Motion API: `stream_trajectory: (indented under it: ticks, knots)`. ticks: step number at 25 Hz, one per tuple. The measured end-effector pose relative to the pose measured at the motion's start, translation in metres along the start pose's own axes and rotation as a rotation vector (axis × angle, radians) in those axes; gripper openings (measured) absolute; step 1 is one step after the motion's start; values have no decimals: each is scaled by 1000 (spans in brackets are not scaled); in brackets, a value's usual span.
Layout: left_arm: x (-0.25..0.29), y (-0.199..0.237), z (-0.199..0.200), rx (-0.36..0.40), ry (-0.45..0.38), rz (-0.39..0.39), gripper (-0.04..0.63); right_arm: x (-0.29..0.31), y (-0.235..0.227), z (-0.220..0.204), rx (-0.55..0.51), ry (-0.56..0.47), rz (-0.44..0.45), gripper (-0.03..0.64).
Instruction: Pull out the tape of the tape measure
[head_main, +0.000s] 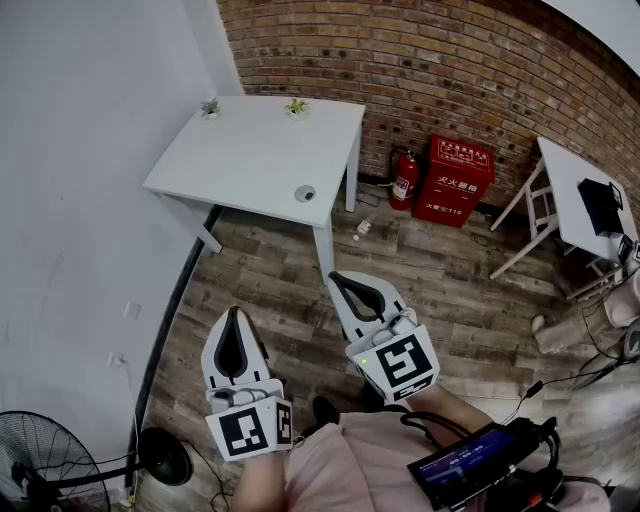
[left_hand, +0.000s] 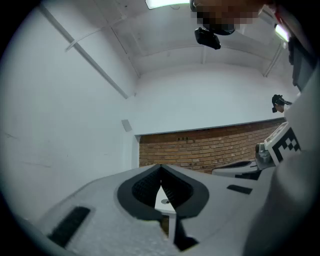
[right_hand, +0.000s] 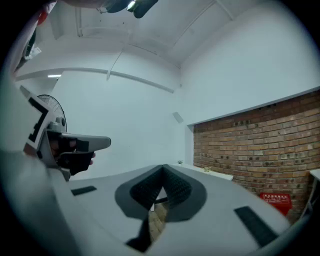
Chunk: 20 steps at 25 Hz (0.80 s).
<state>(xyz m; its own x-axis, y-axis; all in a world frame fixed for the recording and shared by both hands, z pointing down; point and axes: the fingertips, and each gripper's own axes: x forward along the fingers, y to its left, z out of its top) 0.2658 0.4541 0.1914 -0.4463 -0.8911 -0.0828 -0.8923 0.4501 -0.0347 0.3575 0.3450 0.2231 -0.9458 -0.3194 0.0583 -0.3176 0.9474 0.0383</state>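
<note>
A white table (head_main: 250, 140) stands on the wooden floor (head_main: 260, 290), in the corner between the white wall (head_main: 90, 150) and the brick wall (head_main: 450, 60). One small potted plant (head_main: 210, 107) sits at its far left corner, a second plant (head_main: 296, 106) on the far edge nearer the right corner. A red fire extinguisher (head_main: 404, 180) and a red cabinet (head_main: 453, 181) stand by the brick wall; a black fan (head_main: 40, 460) stands lower left

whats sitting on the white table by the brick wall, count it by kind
small potted plants: 2
tape measure: 1
total: 3
</note>
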Motion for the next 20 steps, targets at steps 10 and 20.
stream_trajectory:
  ticks: [10,20]
  knots:
    - [0,4,-3,1,6,0,3,3,3,-2,-1,4,-1,5]
    - [4,0,-2,-36,-7,14,192,6,-7,-4,27,12,9,218]
